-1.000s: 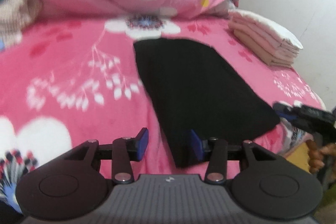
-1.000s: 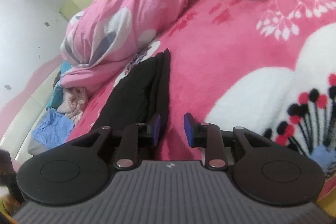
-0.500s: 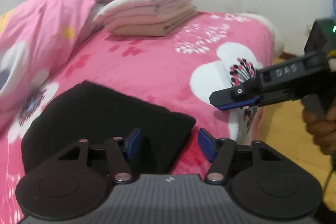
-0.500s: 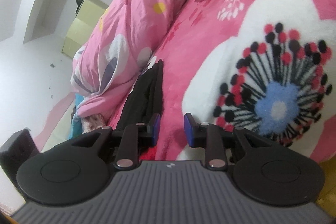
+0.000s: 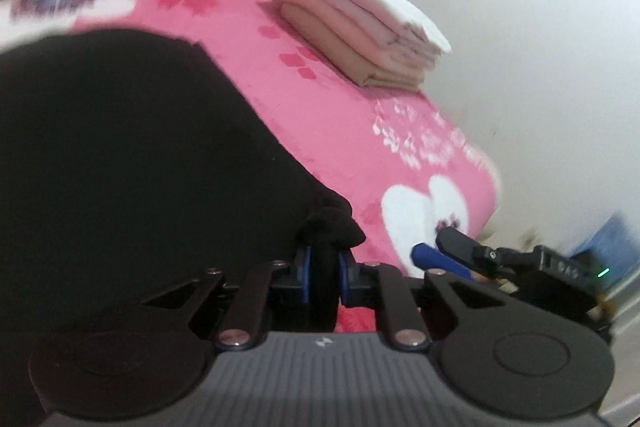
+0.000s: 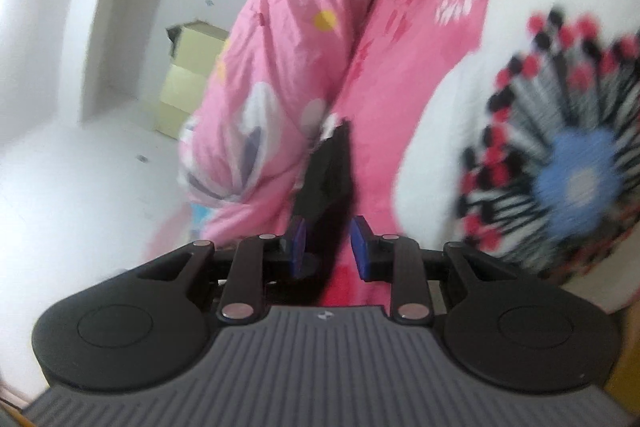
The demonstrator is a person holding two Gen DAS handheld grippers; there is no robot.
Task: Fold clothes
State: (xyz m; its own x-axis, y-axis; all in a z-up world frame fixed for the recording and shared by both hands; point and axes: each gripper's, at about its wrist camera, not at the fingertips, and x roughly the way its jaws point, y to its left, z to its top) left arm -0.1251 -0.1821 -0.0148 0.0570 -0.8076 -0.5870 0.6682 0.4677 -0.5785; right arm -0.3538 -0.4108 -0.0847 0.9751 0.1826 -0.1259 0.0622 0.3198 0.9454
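Black garment (image 5: 132, 163) lies flat on our pink blanket (image 5: 360, 131); our left gripper (image 5: 324, 279) has just closed, pinching its near corner. Further right, our right gripper (image 6: 328, 247) stands part open astride the edge, unclamped, so lifting may drag the fold crooked.

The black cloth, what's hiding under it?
Under the black cloth lies the pink flowery blanket, showing all around its edge. Whatever sits directly beneath is covered. The left claw pinches its corner.
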